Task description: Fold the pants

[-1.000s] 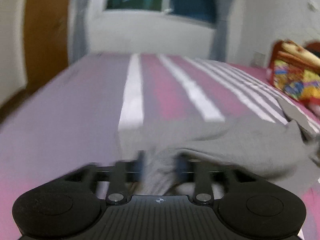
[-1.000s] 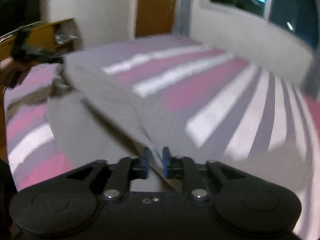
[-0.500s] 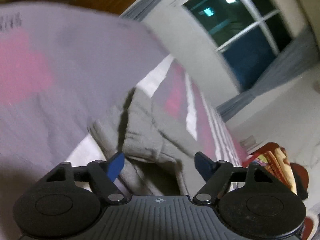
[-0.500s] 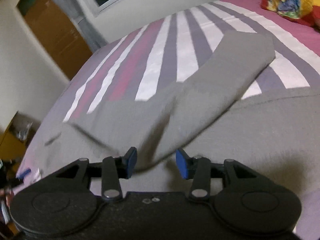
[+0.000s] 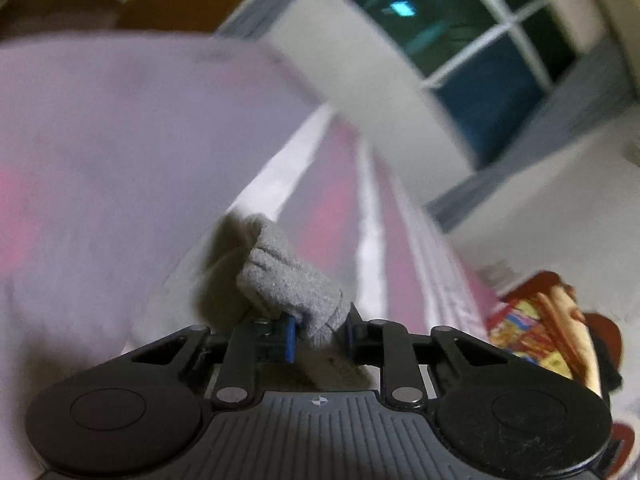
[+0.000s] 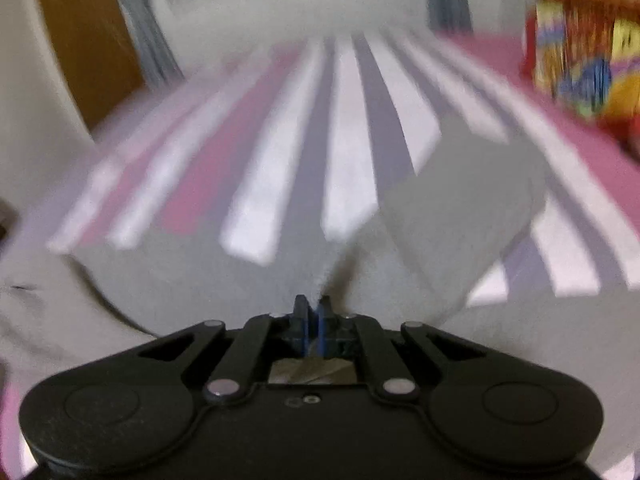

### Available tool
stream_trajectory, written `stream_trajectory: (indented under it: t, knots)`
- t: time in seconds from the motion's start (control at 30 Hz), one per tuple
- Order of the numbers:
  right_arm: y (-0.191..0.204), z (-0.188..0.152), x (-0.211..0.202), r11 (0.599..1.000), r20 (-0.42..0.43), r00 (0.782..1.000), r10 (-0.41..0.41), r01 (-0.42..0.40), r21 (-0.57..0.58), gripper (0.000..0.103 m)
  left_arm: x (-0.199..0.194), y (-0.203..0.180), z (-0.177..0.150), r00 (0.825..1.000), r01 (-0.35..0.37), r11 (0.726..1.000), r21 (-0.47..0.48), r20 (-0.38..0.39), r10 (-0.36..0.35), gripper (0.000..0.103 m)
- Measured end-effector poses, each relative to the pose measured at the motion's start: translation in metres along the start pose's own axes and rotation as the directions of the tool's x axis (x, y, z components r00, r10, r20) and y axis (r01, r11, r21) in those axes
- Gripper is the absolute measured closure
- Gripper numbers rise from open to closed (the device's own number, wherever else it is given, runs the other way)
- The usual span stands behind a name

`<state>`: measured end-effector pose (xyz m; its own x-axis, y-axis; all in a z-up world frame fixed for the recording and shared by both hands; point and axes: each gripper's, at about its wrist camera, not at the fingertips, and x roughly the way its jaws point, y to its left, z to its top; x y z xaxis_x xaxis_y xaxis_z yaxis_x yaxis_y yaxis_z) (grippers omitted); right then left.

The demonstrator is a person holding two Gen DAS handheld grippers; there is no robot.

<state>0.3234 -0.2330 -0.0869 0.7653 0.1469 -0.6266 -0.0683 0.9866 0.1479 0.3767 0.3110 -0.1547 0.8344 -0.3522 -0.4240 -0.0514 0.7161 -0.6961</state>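
The grey pants lie spread over the striped bed, one leg stretching to the far right, the body of the cloth across the front. My right gripper is shut on a fold of the pants near the front. In the left wrist view, my left gripper is shut on a bunched end of the grey pants, which stands up between the blue pads. Both views are blurred.
The bed has pink, white and grey stripes. A colourful pillow lies at its far right, also in the left wrist view. A window with grey curtains and a brown door are behind.
Both grippers stood open over the pants half a second ago. Both have since closed on the grey cloth, and both views have swung.
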Motion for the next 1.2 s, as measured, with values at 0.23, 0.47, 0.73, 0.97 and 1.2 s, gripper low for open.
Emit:
stream_trajectory:
  t: [0.23, 0.47, 0.73, 0.97, 1.2]
  knots:
    - [-0.033, -0.104, 0.014, 0.985, -0.097, 0.995, 0.027, -0.010, 0.172, 0.099, 0.033, 0.027, -0.027, 0.960, -0.160, 0.971, 0.177, -0.202, 0.195, 0.081]
    - [-0.031, -0.094, -0.019, 0.980, 0.004, 0.999, 0.048, -0.048, 0.193, 0.099, -0.005, 0.018, -0.018, 0.996, -0.076, 0.993, 0.091, -0.047, 0.081, 0.081]
    - [-0.032, -0.090, 0.003, 0.992, -0.079, 0.996, -0.046, 0.055, 0.116, 0.072, -0.003, 0.020, -0.035, 0.976, -0.189, 0.972, 0.141, -0.079, 0.201, 0.077]
    - [-0.038, -0.035, 0.023, 0.979, -0.026, 0.979, -0.203, 0.203, -0.020, 0.052, -0.025, -0.020, -0.049, 0.948, -0.311, 0.936, 0.168, -0.010, 0.317, 0.043]
    - [-0.057, -0.037, 0.052, 0.973, -0.127, 0.965, -0.230, 0.227, -0.037, 0.100, 0.016, -0.015, -0.065, 0.894, -0.411, 0.888, 0.206, -0.101, 0.437, 0.042]
